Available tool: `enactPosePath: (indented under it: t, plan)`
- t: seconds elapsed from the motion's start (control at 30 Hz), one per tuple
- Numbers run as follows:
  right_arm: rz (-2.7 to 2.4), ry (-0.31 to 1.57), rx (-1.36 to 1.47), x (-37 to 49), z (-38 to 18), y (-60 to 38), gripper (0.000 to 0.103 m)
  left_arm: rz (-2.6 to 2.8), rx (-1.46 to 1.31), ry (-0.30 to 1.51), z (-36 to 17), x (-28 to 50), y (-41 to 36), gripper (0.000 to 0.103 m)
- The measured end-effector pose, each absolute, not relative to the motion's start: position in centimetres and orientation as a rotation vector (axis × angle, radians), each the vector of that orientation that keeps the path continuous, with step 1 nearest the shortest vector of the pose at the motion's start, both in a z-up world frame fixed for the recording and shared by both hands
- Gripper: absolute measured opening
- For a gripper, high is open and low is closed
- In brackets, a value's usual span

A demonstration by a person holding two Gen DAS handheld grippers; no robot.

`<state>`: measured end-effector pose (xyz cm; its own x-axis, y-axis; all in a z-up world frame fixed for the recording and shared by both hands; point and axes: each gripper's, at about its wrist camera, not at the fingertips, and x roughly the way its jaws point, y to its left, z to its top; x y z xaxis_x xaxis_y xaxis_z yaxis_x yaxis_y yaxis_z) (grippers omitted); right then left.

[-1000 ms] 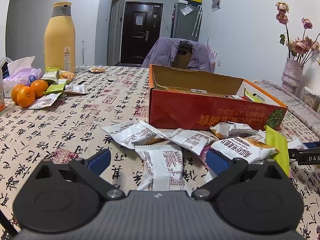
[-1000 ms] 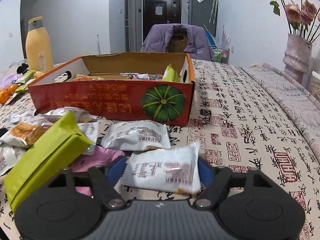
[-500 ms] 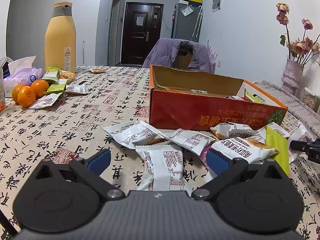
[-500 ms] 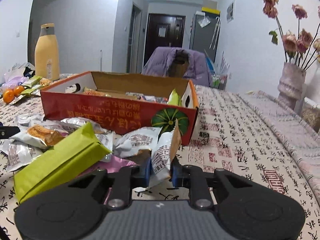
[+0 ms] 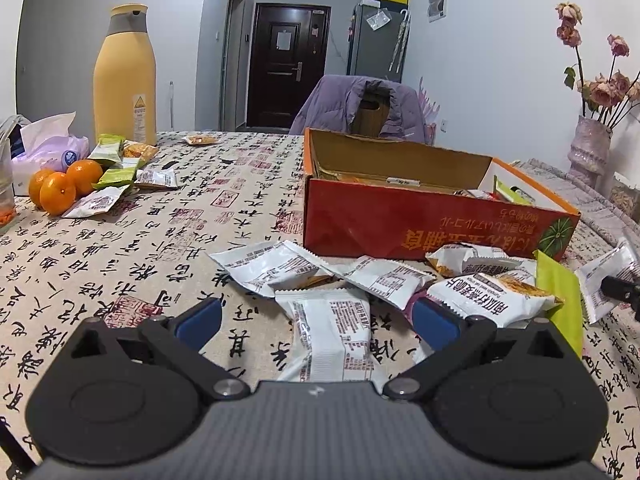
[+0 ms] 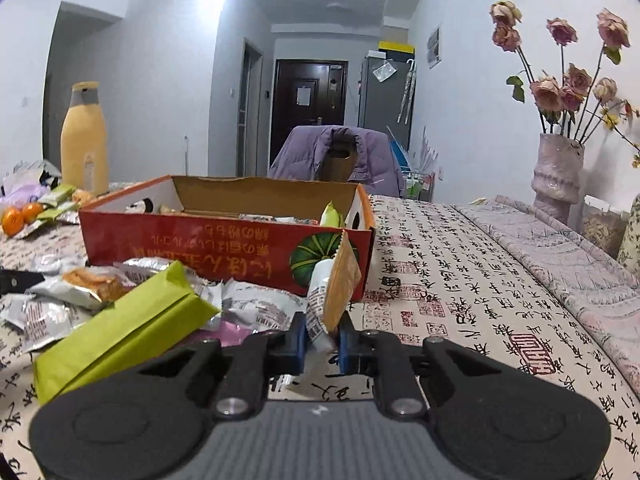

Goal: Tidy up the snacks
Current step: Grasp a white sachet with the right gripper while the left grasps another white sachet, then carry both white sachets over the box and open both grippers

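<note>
One right hand-held gripper (image 6: 322,343) angled slightly down, pinching snack packet (image 6: 334,294).

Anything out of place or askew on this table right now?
Yes. Snack packets lie loose and overlapping on the tablecloth in front of the red box instead of in it. The right tongs pinch one packet crumpled and on edge.
</note>
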<state>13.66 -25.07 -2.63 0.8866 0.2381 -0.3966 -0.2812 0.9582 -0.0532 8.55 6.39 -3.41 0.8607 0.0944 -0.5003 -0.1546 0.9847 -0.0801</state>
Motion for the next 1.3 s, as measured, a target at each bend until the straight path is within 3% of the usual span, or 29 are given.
enactPosePath:
  t: [0.37,0.47,0.53,0.6,0.67,0.7,1.3]
  plan:
    - [0.283,0.386,-0.062,13.5,-2.6,-25.6,0.015,0.155,-0.061,0.627,-3.4,10.2,6.4,0.103]
    - [0.28,0.387,-0.059,13.4,-2.6,-25.7,0.015,0.16,-0.039,0.654,-3.7,10.7,5.7,0.089]
    - [0.277,0.384,-0.058,13.4,-2.7,-25.7,0.015,0.159,-0.041,0.679,-4.0,11.1,5.4,0.073]
    - [0.278,0.381,-0.065,13.3,-2.7,-25.6,0.015,0.168,-0.043,0.686,-4.3,11.3,5.2,0.069]
    - [0.278,0.378,-0.072,13.2,-2.6,-25.5,0.015,0.165,-0.041,0.678,-4.2,11.2,5.1,0.058]
    - [0.278,0.377,-0.075,13.2,-2.6,-25.5,0.015,0.157,-0.042,0.674,-4.2,11.1,5.1,0.045]
    - [0.279,0.352,-0.07,12.7,-2.2,-25.3,0.015,0.139,-0.085,0.528,-1.0,8.1,5.9,0.041]
